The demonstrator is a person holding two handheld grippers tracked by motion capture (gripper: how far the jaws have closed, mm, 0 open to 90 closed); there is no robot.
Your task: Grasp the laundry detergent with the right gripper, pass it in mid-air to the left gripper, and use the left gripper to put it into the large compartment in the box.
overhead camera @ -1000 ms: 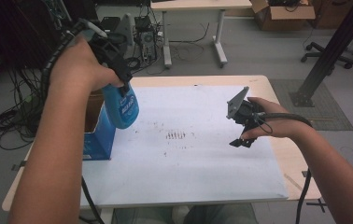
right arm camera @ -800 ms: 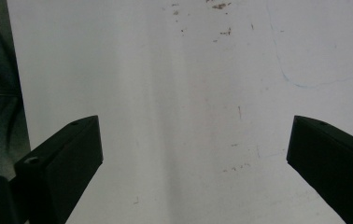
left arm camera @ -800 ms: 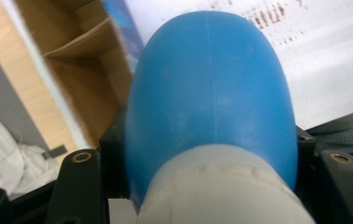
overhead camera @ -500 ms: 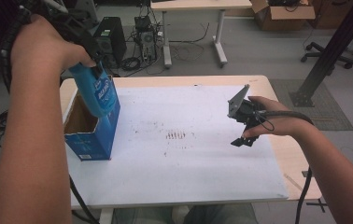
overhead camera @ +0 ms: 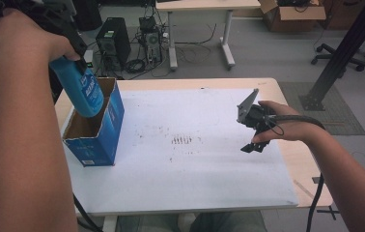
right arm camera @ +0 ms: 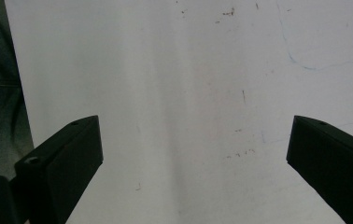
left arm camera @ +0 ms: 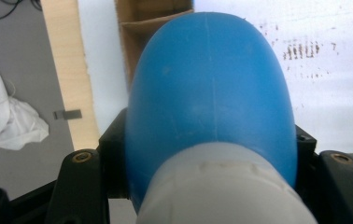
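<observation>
free: I see tabletop [overhead camera: 204,183] bare ctr & near edge, wide lane btw hands | obstacle: open box [overhead camera: 96,130] at left edge, blue bottle [overhead camera: 81,92] hanging over its mouth | right hand-held gripper [overhead camera: 254,126] over bare sheet, nothing under it

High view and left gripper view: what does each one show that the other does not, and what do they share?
The high view alone takes in the right gripper with jaws apart over the white sheet, the person's forearms, and the desks and computers on the floor beyond the table. The left gripper view alone gives the bottle's pale neck clamped between black jaws, and a white cloth on the floor. Both show the blue bottle, the open cardboard box and the dark marks.
</observation>
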